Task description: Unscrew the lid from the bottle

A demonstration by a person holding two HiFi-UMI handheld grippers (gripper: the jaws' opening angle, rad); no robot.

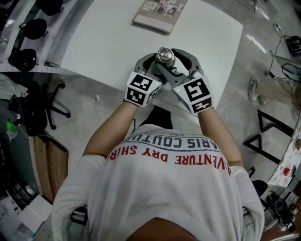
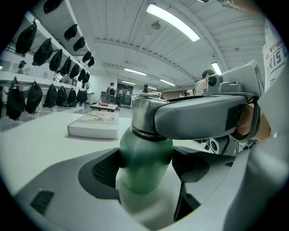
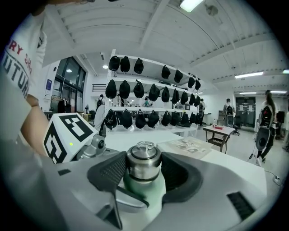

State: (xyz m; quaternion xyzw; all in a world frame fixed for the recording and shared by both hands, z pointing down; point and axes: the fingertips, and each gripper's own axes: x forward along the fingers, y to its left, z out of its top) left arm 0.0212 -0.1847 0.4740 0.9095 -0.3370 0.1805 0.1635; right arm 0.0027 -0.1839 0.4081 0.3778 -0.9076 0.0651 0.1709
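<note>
A pale green bottle (image 2: 144,164) with a steel lid (image 1: 164,55) stands upright near the front edge of the white table (image 1: 108,42). My left gripper (image 1: 157,64) comes in from the left and is shut on the bottle (image 3: 142,191), its pads pressing the green body low down. My right gripper (image 3: 143,169) comes in from the right, higher up. Its ribbed pads lie against both sides of the lid (image 3: 143,163), so it is shut on it. One right finger (image 2: 203,119) crosses in front of the lid (image 2: 141,115) in the left gripper view.
A book (image 1: 160,14) lies flat at the far side of the table. An office chair (image 1: 40,110) stands on the floor to the left and a black frame (image 1: 273,136) to the right. Shelves of black bags (image 3: 149,92) line the far wall.
</note>
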